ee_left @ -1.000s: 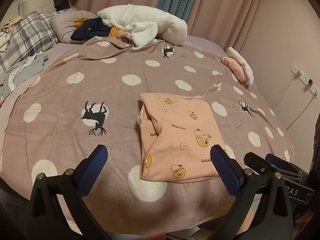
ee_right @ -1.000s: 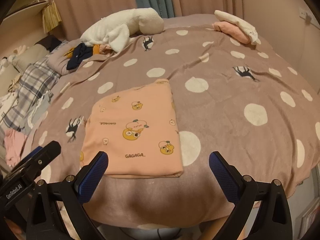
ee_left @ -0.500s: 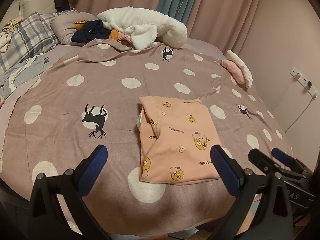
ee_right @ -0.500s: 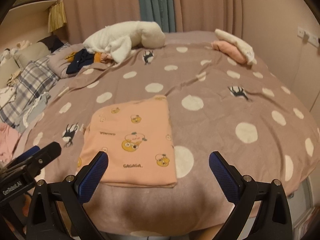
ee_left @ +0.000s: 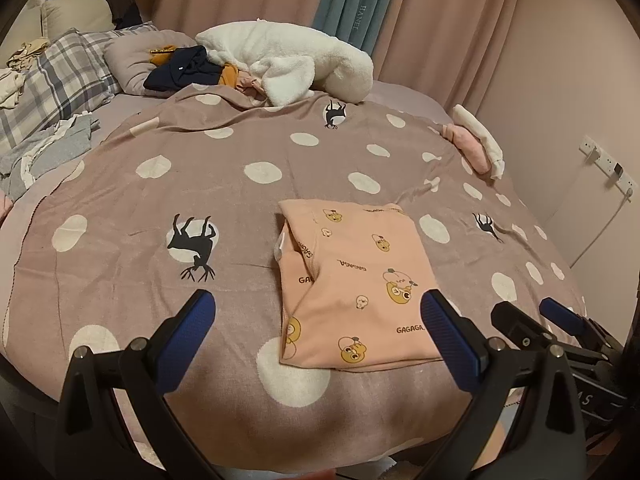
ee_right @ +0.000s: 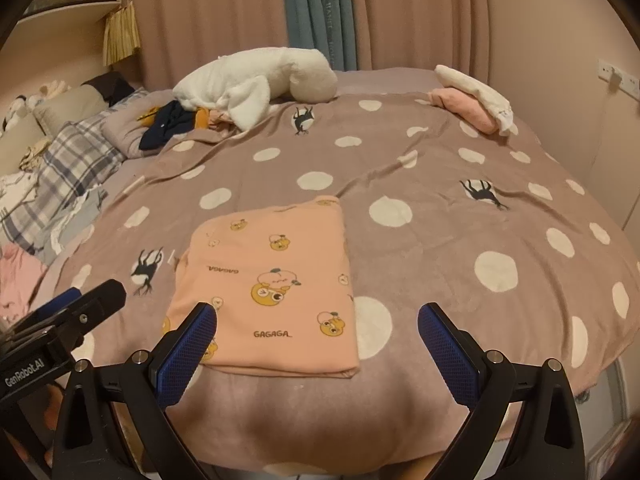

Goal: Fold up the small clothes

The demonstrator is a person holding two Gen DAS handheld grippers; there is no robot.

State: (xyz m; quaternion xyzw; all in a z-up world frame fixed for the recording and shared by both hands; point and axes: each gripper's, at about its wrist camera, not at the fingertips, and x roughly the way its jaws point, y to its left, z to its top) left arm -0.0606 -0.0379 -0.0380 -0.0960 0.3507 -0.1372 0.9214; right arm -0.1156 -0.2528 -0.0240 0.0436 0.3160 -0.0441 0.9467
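Note:
A small peach garment (ee_left: 352,280) printed with bears and "GAGAGA" lies folded into a flat rectangle on the mauve polka-dot blanket (ee_left: 160,208), near the front edge of the bed. It also shows in the right wrist view (ee_right: 272,284). My left gripper (ee_left: 320,344) is open and empty, held back from the garment's near left side. My right gripper (ee_right: 316,348) is open and empty, held back from its near right edge. The right gripper's fingers (ee_left: 560,316) show at the right of the left wrist view, and the left gripper's fingers (ee_right: 72,308) at the left of the right wrist view.
A white fleece bundle (ee_left: 292,64) and dark and orange clothes (ee_left: 184,68) lie at the far side. Folded pink and white pieces (ee_right: 476,100) sit at the far right. A plaid pillow (ee_left: 60,84) and grey clothes (ee_left: 52,148) lie left. A wall is to the right.
Both grippers have drawn back and risen a little from the bed, still open. The folded garment has not moved.

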